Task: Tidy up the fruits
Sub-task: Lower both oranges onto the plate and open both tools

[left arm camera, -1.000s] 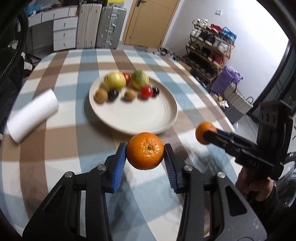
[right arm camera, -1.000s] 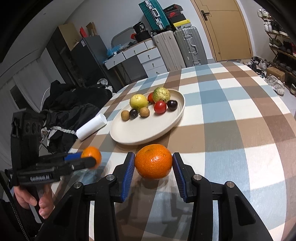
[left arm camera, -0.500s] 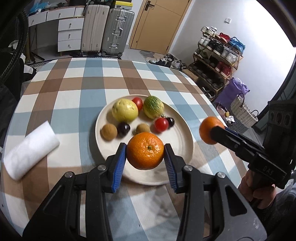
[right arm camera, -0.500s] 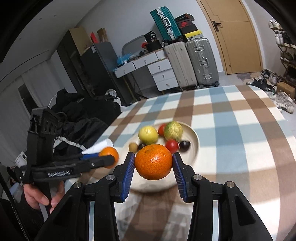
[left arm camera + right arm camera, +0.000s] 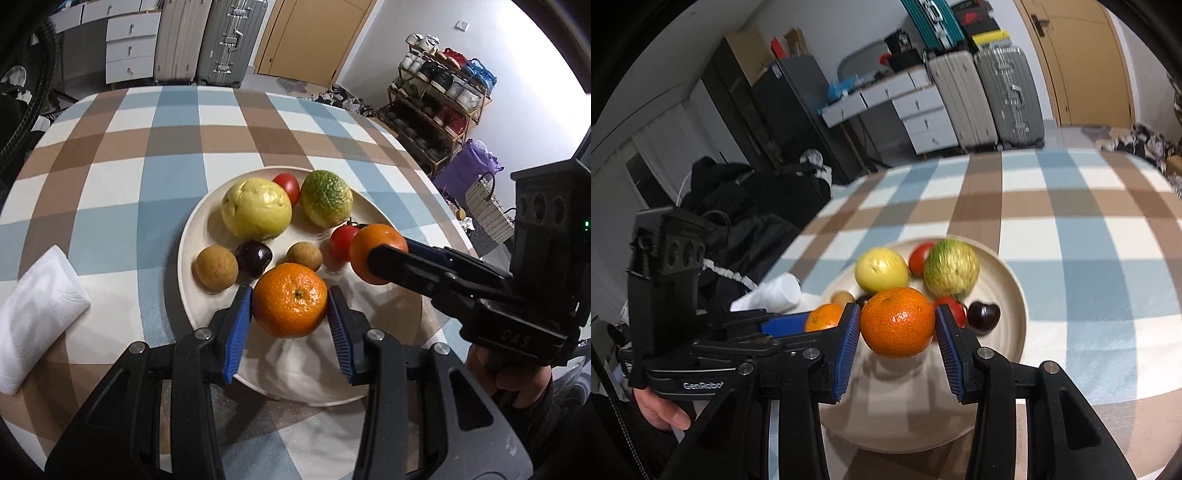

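My left gripper (image 5: 290,312) is shut on an orange (image 5: 290,300) and holds it above the near part of the cream plate (image 5: 314,384). My right gripper (image 5: 897,332) is shut on a second orange (image 5: 897,322), also above the plate (image 5: 1012,295); in the left wrist view that orange (image 5: 373,247) hangs over the plate's right side. The plate holds a yellow fruit (image 5: 256,208), a green fruit (image 5: 325,197), two tomatoes, two small brown fruits and a dark plum (image 5: 254,257).
A white paper towel roll (image 5: 33,314) lies on the checkered tablecloth (image 5: 147,147) left of the plate. Suitcases, drawers and a shoe rack stand beyond the table.
Both grippers have moved forward with their oranges, from over the bare tablecloth in front of the plate to above the plate. The fruits on the plate have not moved.
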Demonstrator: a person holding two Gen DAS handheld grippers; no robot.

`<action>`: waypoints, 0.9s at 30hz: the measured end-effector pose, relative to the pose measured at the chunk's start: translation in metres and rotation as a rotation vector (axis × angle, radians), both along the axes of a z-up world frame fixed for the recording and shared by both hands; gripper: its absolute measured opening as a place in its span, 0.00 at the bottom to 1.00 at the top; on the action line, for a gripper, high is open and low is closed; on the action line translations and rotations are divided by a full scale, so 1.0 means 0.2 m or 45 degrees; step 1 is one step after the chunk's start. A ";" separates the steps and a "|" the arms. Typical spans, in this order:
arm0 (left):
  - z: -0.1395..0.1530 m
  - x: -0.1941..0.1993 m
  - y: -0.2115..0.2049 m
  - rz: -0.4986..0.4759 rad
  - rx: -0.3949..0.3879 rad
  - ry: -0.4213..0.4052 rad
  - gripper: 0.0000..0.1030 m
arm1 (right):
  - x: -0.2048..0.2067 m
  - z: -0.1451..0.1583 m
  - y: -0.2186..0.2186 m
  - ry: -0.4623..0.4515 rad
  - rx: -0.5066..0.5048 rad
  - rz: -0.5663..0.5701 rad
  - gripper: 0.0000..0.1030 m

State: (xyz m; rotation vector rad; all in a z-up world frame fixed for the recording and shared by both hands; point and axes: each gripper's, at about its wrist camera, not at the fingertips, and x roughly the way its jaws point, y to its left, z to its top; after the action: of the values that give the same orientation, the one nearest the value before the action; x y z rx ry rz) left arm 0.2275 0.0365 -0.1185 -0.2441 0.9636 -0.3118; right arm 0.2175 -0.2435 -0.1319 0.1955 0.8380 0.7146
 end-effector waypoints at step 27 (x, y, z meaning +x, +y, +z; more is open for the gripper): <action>0.14 -0.07 -0.03 0.034 0.066 -0.061 0.42 | -0.06 0.02 -0.08 -0.022 0.062 -0.075 0.60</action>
State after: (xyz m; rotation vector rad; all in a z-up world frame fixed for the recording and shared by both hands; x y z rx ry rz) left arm 0.2130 0.0307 -0.0906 -0.2008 0.9190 -0.2669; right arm 0.2059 -0.2592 -0.1283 0.2565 0.7957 0.6811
